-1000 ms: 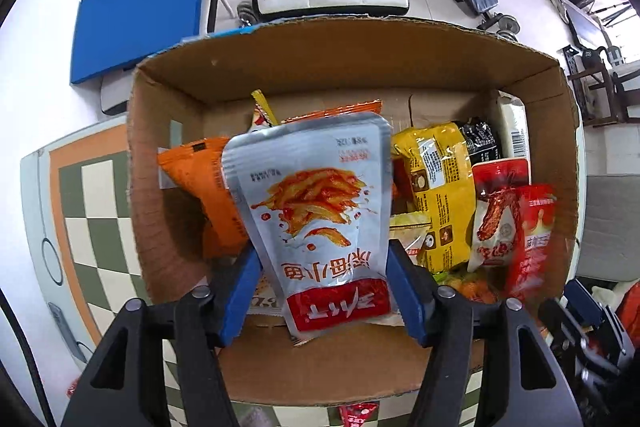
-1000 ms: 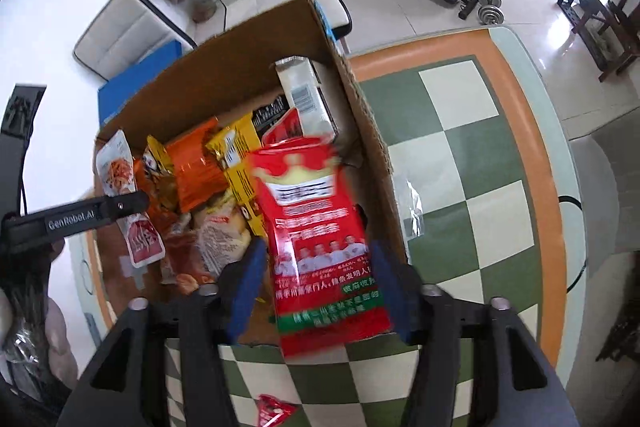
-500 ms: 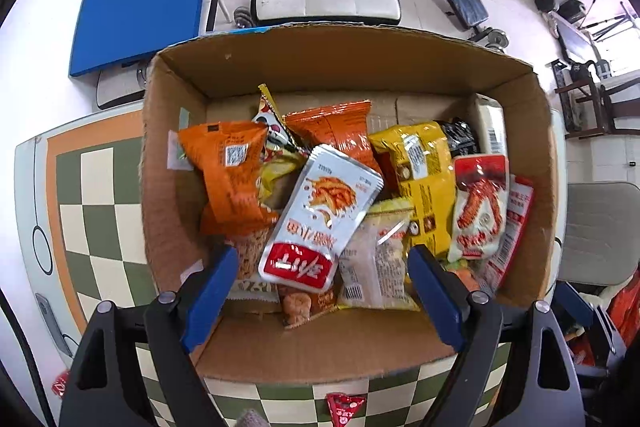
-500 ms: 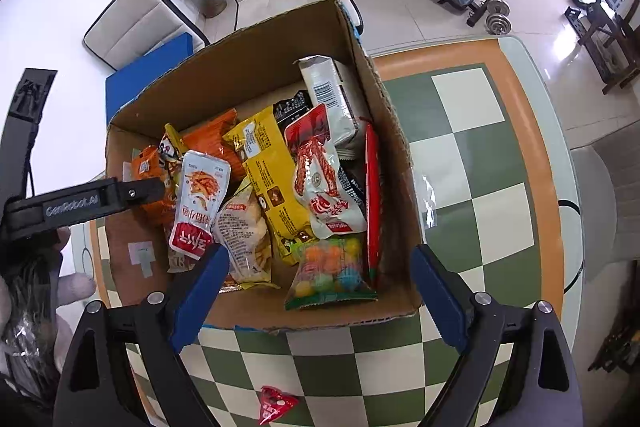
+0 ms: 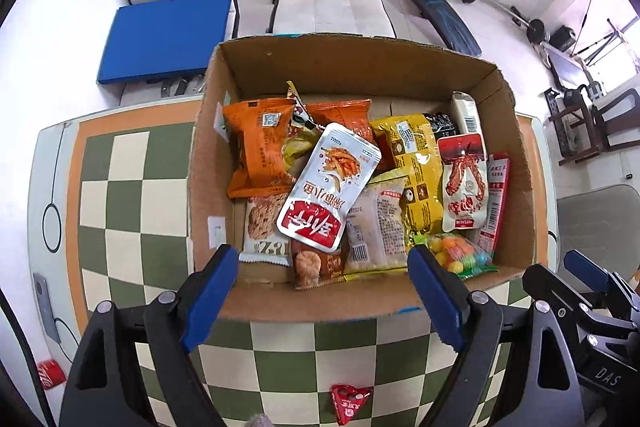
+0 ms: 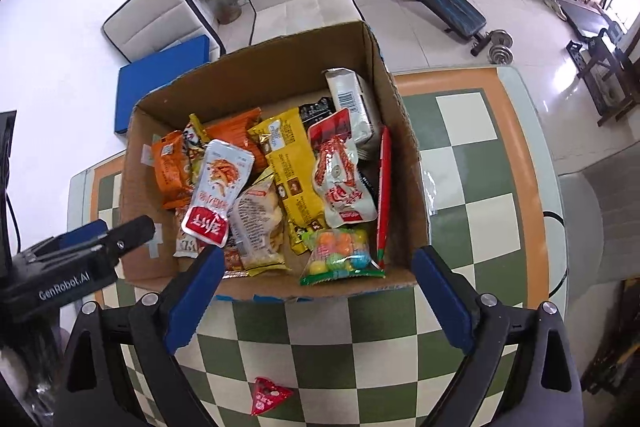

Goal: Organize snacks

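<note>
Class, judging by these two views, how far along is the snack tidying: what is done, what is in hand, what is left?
Done: many packets lie in the box. In hand: nothing; the left gripper and right gripper are both open and empty. Left: a red triangular packet lies on the table outside the box.

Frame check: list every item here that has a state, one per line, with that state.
left gripper: open, empty, above near box edge.
right gripper: open, empty.
cardboard box: open-topped, filled with snacks.
silver fish snack pouch: lying on top of the pile.
red triangular packet: outside the box, on the checkered table.
</note>
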`<state>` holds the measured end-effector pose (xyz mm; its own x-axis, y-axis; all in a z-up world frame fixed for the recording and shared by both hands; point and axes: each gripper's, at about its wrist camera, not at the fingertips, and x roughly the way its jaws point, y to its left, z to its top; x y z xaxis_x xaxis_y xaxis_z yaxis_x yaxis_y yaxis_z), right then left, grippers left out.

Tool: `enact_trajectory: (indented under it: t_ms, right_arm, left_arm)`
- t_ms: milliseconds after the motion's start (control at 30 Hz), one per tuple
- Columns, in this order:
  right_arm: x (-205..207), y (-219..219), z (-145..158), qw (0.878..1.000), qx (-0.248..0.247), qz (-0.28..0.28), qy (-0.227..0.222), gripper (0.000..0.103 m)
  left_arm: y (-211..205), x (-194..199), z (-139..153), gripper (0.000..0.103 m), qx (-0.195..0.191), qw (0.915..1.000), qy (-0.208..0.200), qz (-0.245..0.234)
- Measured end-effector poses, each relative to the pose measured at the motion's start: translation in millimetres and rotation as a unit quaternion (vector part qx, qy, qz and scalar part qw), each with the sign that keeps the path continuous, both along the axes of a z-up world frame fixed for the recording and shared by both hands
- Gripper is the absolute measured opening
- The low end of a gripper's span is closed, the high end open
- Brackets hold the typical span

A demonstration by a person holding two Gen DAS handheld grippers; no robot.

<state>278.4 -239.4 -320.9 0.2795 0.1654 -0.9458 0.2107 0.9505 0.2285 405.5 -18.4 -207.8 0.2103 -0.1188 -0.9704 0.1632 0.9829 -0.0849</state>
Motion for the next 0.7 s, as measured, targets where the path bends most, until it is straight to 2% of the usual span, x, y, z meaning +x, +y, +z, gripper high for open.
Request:
enact_trajectory:
  t_ms: [133, 400, 600, 700]
  right_arm:
    - [-12, 4, 11, 1.0, -0.004, 0.007, -0.011, 0.098]
    - [-37, 2, 30, 0.999, -0.005, 0.001, -0.033, 0.098]
    - [-60, -1, 48, 0.998, 0.015, -0.01, -0.054, 0.098]
    - [-75, 0, 49, 0.998, 0.031, -0.006, -0.052, 0.098]
  left_arm:
    - [4, -13, 11, 0.086, -0.009, 0.9998, -0.012, 0.01]
    - [6, -42, 44, 0.087, -0.004, 0.9982, -0.057, 0.016]
    - [8, -74, 67, 0.087, 0.017, 0.994, -0.106, 0.02]
    - [14, -97, 62, 0.087, 0.034, 0.9928, -0.112, 0.027]
